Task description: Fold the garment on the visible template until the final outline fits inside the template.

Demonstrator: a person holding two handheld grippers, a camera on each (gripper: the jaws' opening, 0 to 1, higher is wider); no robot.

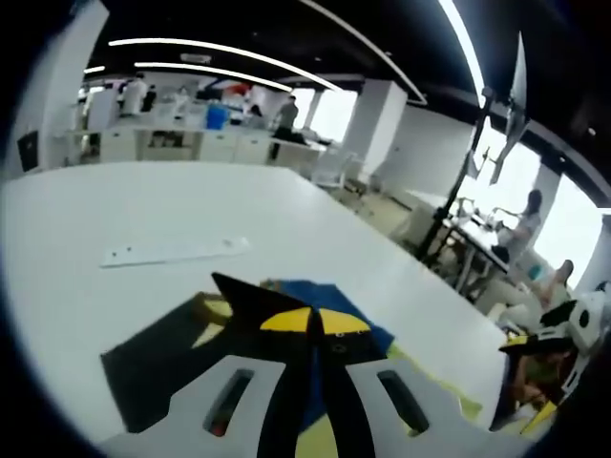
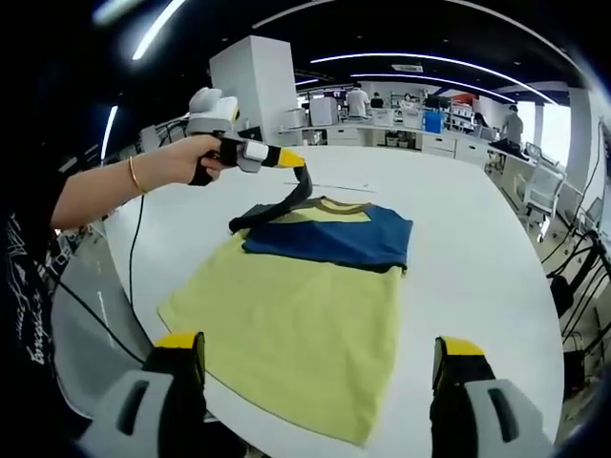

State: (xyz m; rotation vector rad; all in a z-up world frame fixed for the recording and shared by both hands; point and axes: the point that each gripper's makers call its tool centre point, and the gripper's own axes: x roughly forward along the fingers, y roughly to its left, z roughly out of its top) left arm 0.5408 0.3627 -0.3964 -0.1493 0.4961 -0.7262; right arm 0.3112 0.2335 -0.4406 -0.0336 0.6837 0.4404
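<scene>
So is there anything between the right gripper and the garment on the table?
Nothing visible stands in the way. The right gripper is open, and only the yellow template lies between it and the folded blue and yellow garment. The left gripper is shut on a dark part of that garment, at its far side.

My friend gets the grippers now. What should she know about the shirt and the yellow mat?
Left gripper: shut on the dark sleeve, lifting it above the shirt's collar end.
Right gripper: open, empty, hanging over the near edge of the yellow template.
The garment lies bunched on the far end of the template, on the white table. It is blue with a yellow collar area.
Done: the body looks already folded up short.
Left: lay the held sleeve across the shirt, then probably check that no edge pokes past the template.
</scene>
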